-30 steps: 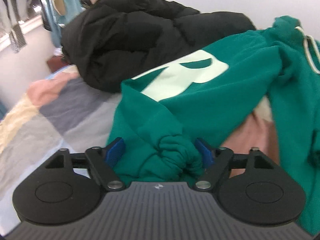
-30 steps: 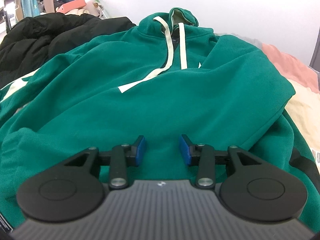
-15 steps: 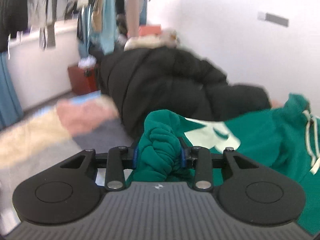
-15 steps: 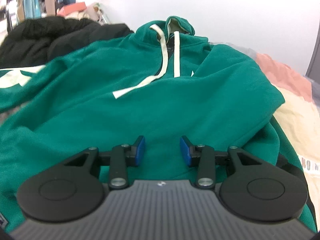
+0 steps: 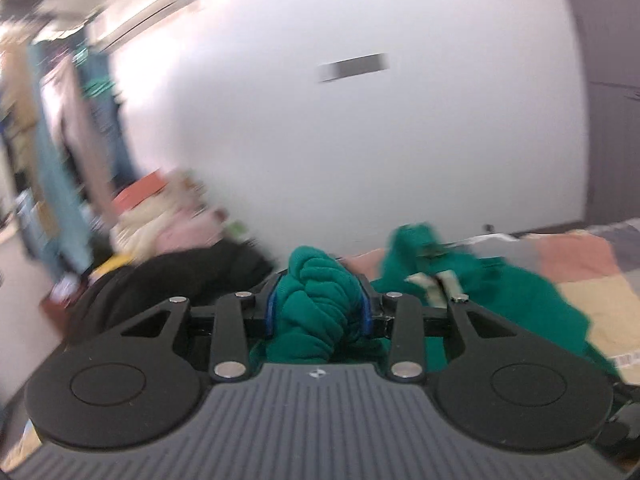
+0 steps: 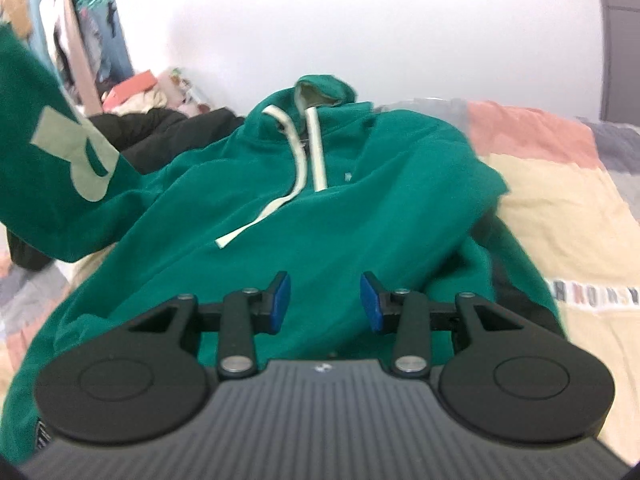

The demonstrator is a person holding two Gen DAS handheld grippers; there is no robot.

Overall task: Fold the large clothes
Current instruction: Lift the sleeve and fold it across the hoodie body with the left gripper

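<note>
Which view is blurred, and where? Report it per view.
Left wrist view: heavy motion blur smears the hanging clothes and wall; the left gripper and its bunched green hoodie cuff stay sharp. Right wrist view: mostly sharp on the green hoodie, slightly soft, fisheye bending at edges.

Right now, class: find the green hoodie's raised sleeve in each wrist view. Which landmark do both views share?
Left wrist view: the sleeve is bunched at lower centre, clamped in the left tongs.
Right wrist view: it hangs at the far left, showing a pale letter, away from the right tongs.
Shared landmark: the hoodie's pale drawstrings.
</note>
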